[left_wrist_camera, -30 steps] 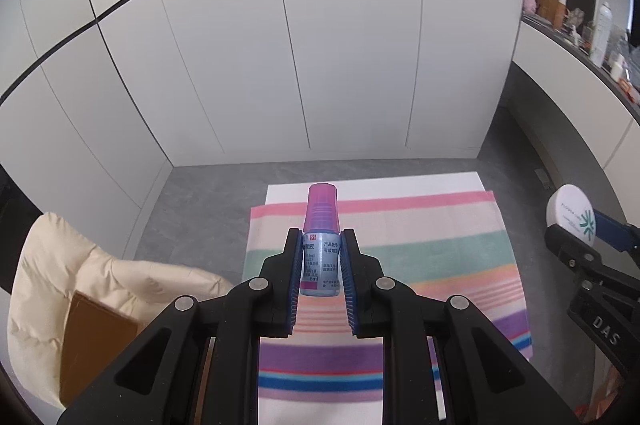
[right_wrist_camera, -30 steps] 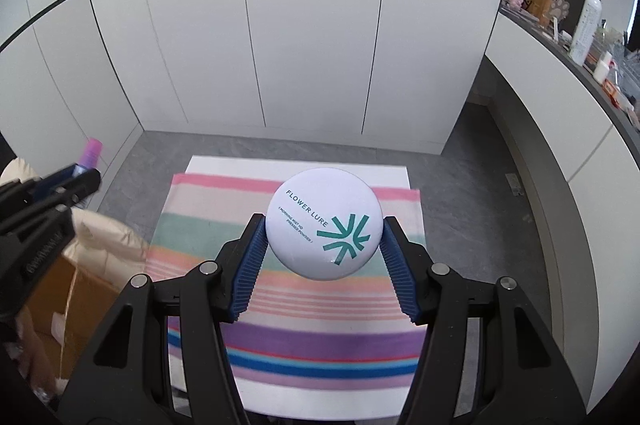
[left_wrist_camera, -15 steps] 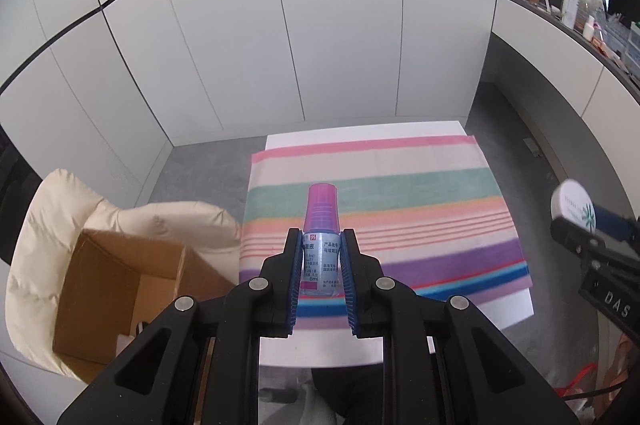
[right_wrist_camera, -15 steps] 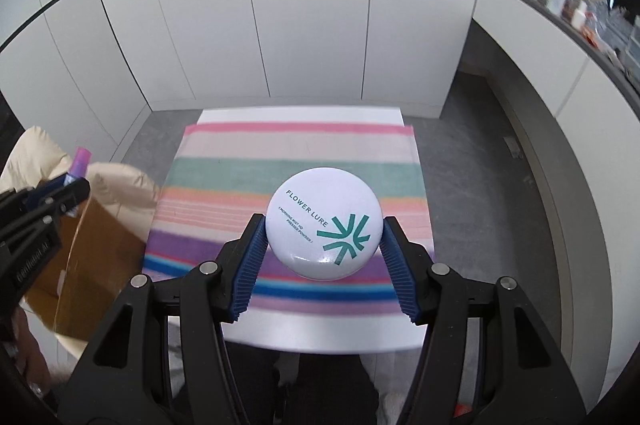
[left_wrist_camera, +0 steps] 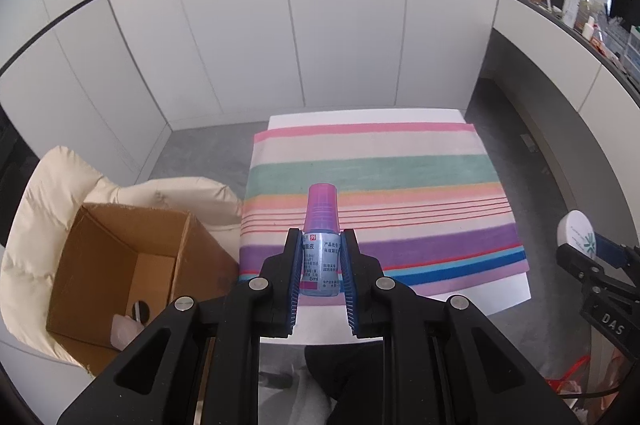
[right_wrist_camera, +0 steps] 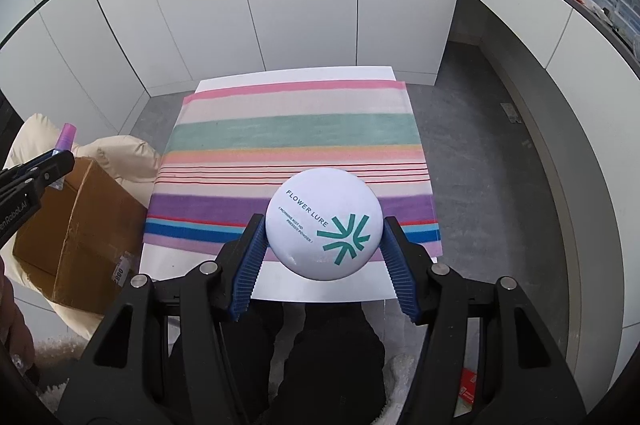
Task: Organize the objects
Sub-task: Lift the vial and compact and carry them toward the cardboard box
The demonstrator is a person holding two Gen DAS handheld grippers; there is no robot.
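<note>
My left gripper is shut on a small blue bottle with a pink cap, held upright above the near edge of the striped cloth. My right gripper is shut on a round white powder compact with a teal logo, held over the cloth's near edge. In the right wrist view the left gripper and the bottle's pink cap show at the far left, over the cardboard box. The compact appears at the right edge of the left wrist view.
An open cardboard box rests on a cream padded chair left of the white table, with something pale inside. White cabinet walls stand behind. A shelf at the right carries bottles. A person's dark trousers show below the table edge.
Both grippers have drawn back toward the near edge of the table with their objects still held. The cardboard box has come fully into the left wrist view.
</note>
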